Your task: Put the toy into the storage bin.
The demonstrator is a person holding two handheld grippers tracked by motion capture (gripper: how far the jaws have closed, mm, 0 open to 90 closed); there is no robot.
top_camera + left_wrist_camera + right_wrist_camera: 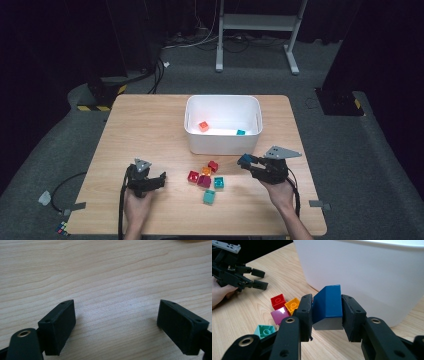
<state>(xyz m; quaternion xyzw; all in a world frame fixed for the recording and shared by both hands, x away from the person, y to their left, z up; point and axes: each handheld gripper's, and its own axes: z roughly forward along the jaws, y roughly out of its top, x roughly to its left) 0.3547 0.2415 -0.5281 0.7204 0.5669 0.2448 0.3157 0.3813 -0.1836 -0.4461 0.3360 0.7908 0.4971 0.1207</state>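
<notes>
While the left hand-held gripper [161,179] gapes, the right hand-held gripper [327,315] clamps a blue block [328,306].

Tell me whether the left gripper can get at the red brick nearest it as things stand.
Probably yes: the left gripper is open and empty, and bare table lies between it and the red brick.

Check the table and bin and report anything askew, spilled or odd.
Nothing looks spilled or damaged. The one oddity: the blue block sits tilted in the right gripper, one corner up. Loose blocks lie clustered before the upright white bin.
</notes>
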